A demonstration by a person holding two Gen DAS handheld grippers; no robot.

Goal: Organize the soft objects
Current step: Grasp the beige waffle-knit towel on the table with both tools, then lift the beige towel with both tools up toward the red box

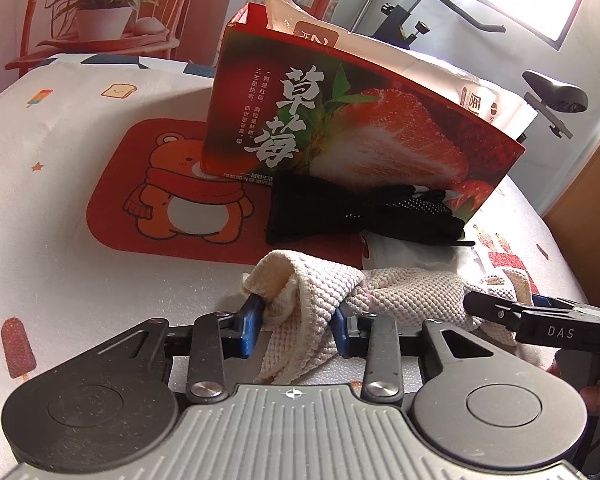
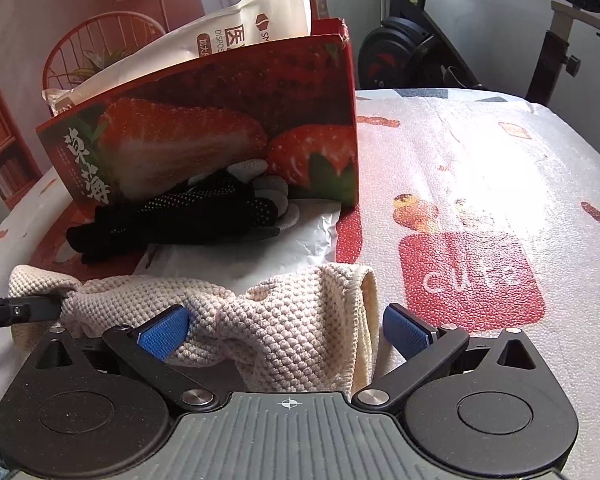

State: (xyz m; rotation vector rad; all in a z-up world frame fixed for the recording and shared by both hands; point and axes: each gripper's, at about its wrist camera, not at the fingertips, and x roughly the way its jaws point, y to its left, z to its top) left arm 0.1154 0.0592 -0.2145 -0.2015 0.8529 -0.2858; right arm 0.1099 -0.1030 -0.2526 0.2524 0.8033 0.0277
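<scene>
A cream knitted cloth [image 1: 404,292] lies bunched on the table in front of a red strawberry box [image 1: 360,132]. My left gripper [image 1: 296,322] is shut on the cloth's left end. My right gripper [image 2: 288,330] is open, with its blue pads either side of the cloth's right end [image 2: 300,320]; it shows in the left wrist view as a black arm [image 1: 540,320]. Black dotted gloves [image 1: 364,212] lie between the cloth and the box, also seen in the right wrist view [image 2: 180,220]. White packets [image 2: 220,32] stick out of the box [image 2: 220,128].
An orange bear mat [image 1: 160,200] lies under the box on the patterned tablecloth [image 2: 480,200]. A white plastic bag [image 2: 268,248] lies under the gloves. An exercise bike [image 2: 420,48] stands behind the table, and potted plants [image 1: 100,8] at the far left.
</scene>
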